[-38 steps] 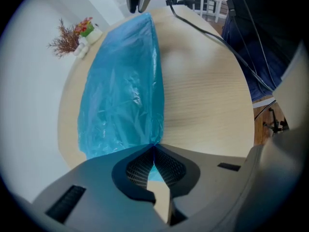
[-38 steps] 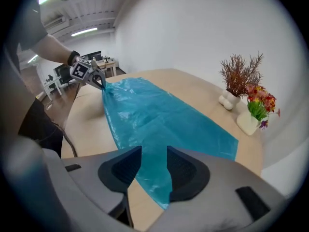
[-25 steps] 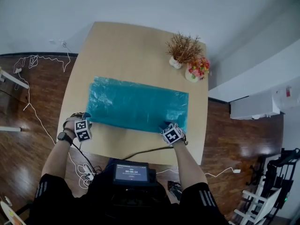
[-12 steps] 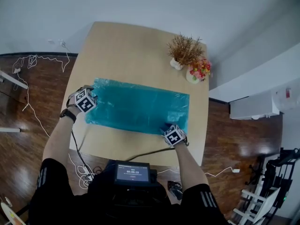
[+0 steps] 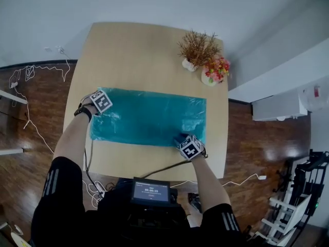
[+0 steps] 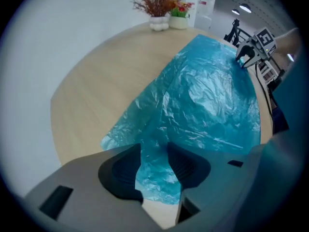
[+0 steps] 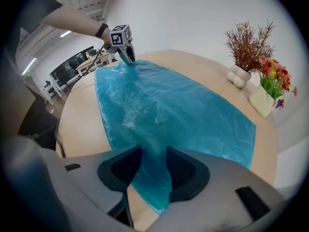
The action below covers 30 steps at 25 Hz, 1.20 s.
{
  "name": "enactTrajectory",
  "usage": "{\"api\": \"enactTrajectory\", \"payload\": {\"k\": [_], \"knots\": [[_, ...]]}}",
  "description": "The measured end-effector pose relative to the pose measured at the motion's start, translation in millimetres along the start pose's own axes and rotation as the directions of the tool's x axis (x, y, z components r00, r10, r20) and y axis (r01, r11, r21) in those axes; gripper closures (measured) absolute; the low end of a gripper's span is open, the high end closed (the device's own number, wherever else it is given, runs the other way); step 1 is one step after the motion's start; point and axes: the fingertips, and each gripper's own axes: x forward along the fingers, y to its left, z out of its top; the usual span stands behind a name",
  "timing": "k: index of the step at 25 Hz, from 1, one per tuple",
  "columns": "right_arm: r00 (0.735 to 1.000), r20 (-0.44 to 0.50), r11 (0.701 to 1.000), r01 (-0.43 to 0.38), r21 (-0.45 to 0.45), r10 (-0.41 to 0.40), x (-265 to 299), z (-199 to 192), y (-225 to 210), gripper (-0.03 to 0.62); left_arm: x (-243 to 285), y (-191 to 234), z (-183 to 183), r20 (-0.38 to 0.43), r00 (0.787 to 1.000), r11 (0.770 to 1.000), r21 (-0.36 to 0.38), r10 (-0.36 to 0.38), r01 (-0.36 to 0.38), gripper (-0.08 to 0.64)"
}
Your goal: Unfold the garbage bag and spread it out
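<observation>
The left gripper, jaws apart over loose film, stands at the far-left corner of the garbage bag, which lies unfolded across the table's middle. The right gripper, also parted, is at its near-right corner. Probably only wrinkles remain to smooth.

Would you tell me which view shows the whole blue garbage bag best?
The head view: the garbage bag is seen from above, with nearly its full outline in frame. Both gripper views show it slanted, from one end, its near corner partly behind the jaws.
</observation>
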Motion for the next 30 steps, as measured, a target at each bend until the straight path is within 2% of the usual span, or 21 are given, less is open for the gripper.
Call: {"api": "enactTrajectory", "payload": {"k": [2,4,7,9,12,15,17,20,24,27,28,30], "knots": [[1.0,0.009,1.0,-0.001,0.007,0.0,1.0,0.7,-1.1,0.39,1.3,-1.7,1.2,0.012,1.0,1.0,-0.004,-0.014,0.015,0.399],[1.0,0.014,1.0,-0.001,0.013,0.001,0.9,-0.9,-1.2,0.39,1.9,-6.7,2.1,0.021,0.999,0.999,0.023,-0.03,0.03,0.422],[1.0,0.004,1.0,0.004,0.006,-0.004,1.9,-1.7,-0.4,0.39,3.8,-16.9,0.5,0.031,0.999,0.994,0.103,-0.029,0.026,0.535],[1.0,-0.007,1.0,0.01,-0.009,-0.01,4.3,-1.4,0.8,0.39,3.2,-21.1,-0.5,0.053,0.999,0.988,0.153,0.008,-0.016,0.56],[0.999,-0.006,0.997,0.042,-0.07,-0.042,-0.2,4.5,0.2,0.394,-4.6,-26.7,1.5,0.109,0.991,0.972,0.208,0.083,-0.104,0.56],[0.995,0.06,0.991,0.088,-0.103,-0.082,-9.6,20.6,-3.5,0.394,-17.4,-27.4,3.5,0.165,0.971,0.944,0.252,0.175,-0.213,0.56],[0.987,0.118,0.985,0.127,-0.121,-0.112,-19.7,39.4,-6.0,0.396,-33.1,-28.0,7.0,0.213,0.948,0.918,0.271,0.238,-0.291,0.56],[0.968,0.21,0.97,0.176,-0.169,-0.139,-38.2,77.9,-9.9,0.397,-70.1,-36.5,19.3,0.313,0.895,0.866,0.29,0.317,-0.408,0.56],[0.945,0.297,0.929,0.228,-0.291,-0.138,-63.1,129.9,-7.9,0.395,-117.4,-65.5,26.9,0.429,0.818,0.771,0.34,0.383,-0.539,0.56],[0.941,0.316,0.89,0.245,-0.385,-0.122,-71.6,160.4,-0.4,0.39,-150.4,-92.3,26.5,0.498,0.765,0.705,0.36,0.408,-0.611,0.56],[0.942,0.316,0.876,0.246,-0.414,-0.115,-73.7,168.9,3.1,0.384,-160.5,-102.8,26.1,0.518,0.751,0.691,0.36,0.41,-0.626,0.56],[0.945,0.311,0.851,0.241,-0.466,-0.098,-76.5,182.6,12.2,0.37,-177.9,-125.7,24.1,0.552,0.731,0.682,0.352,0.402,-0.641,0.56]]}}
